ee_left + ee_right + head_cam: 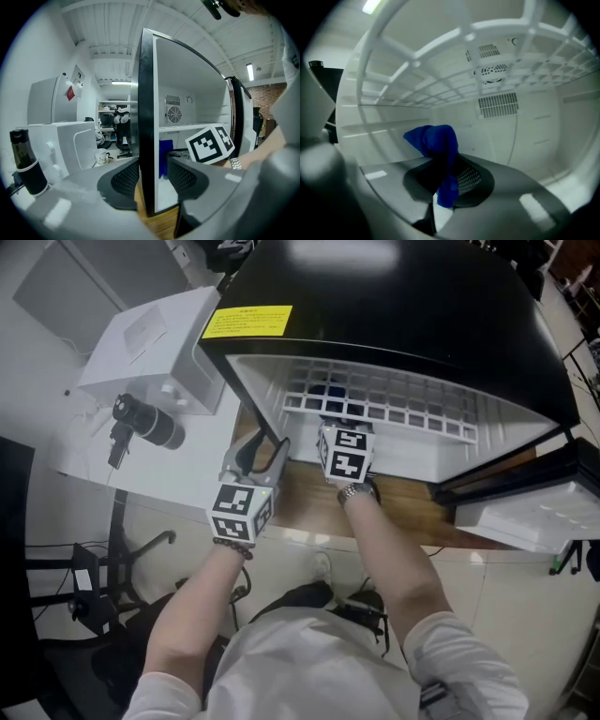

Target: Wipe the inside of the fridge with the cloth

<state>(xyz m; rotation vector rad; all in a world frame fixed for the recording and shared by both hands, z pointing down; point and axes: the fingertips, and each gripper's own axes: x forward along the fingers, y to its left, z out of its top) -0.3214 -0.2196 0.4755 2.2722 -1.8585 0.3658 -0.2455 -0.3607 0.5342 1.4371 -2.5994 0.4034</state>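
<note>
**Blue cloth clamped in one claw inside the white fridge**

The cloth (436, 145) was a single piece, deep blue, soft and crumpled. It bunched into a rounded fold above the pads, and a short tail hung down between them. The right claw (443, 179) was clamped on it, its dark mesh-textured pads pressed into the fabric. Claw and cloth sat inside the fridge (403, 315), under the shelf (375, 399) and toward the left wall. Whether the cloth touched any surface could not be told.

The fridge was glossy black outside, with one yellow label (247, 322) on top, and smooth white plastic inside. Its one visible shelf was a white grid of thin bars. Slotted vents (498, 104) were set in the back wall.

The left claw (150, 176) stood with its jaws apart, straddling the front edge of the fridge's left wall. The outer pad was close against the black edge, and a gap showed at the inner pad. Each of the two claws carried one cube with black-and-white square markers.

The fridge stood on a wood-grain table (309, 502). To its left were one white box (155, 343) with flat, smooth faces, one dark cylindrical bottle (26, 159) and one small pale cup (101, 156).
</note>
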